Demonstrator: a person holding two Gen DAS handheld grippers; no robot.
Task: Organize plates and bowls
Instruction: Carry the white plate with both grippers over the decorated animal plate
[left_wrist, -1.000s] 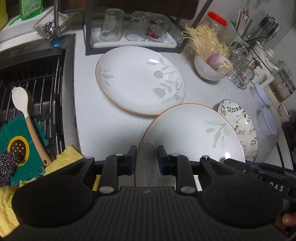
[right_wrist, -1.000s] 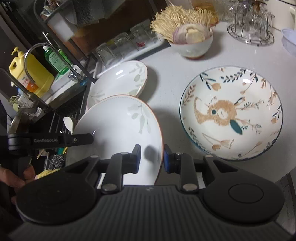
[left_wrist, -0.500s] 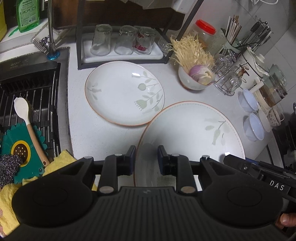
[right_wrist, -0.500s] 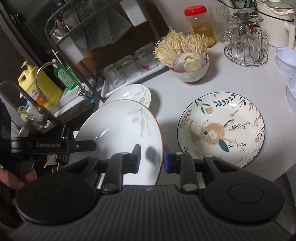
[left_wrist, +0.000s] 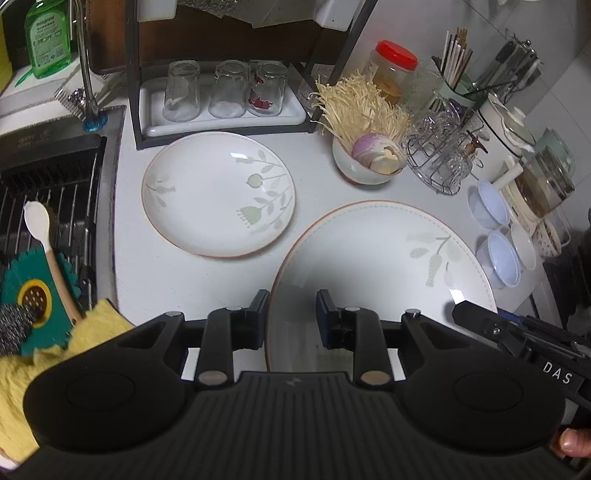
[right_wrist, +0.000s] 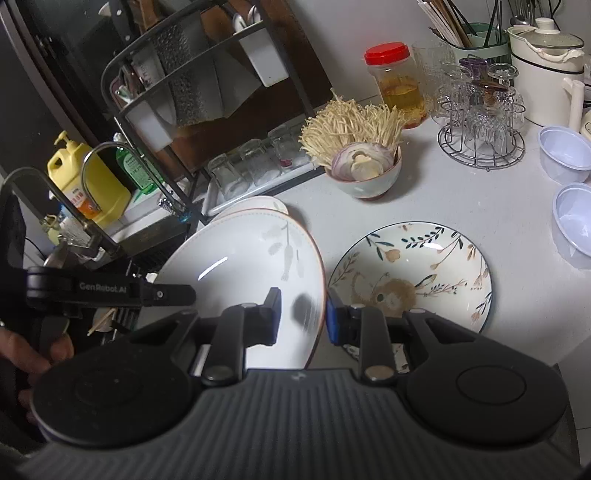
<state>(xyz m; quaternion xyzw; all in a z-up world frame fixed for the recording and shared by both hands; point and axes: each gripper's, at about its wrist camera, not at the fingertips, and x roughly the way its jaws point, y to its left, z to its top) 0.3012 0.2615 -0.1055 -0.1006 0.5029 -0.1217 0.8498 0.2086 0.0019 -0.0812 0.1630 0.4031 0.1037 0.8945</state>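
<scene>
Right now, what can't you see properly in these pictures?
- Left wrist view: the big plate hides the bunny plate completely.
- Right wrist view: the big plate covers most of the smaller leaf plate.
- Both views: the big plate's near rim disappears behind each hand-held gripper, left and right.

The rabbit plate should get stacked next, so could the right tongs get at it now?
Probably not yet. The right tongs are shut on the rim of the leaf plate, which the left tongs also grip. The rabbit plate itself lies uncovered just right of them.

White speckled countertop beside a sink, black rack behind.
</scene>
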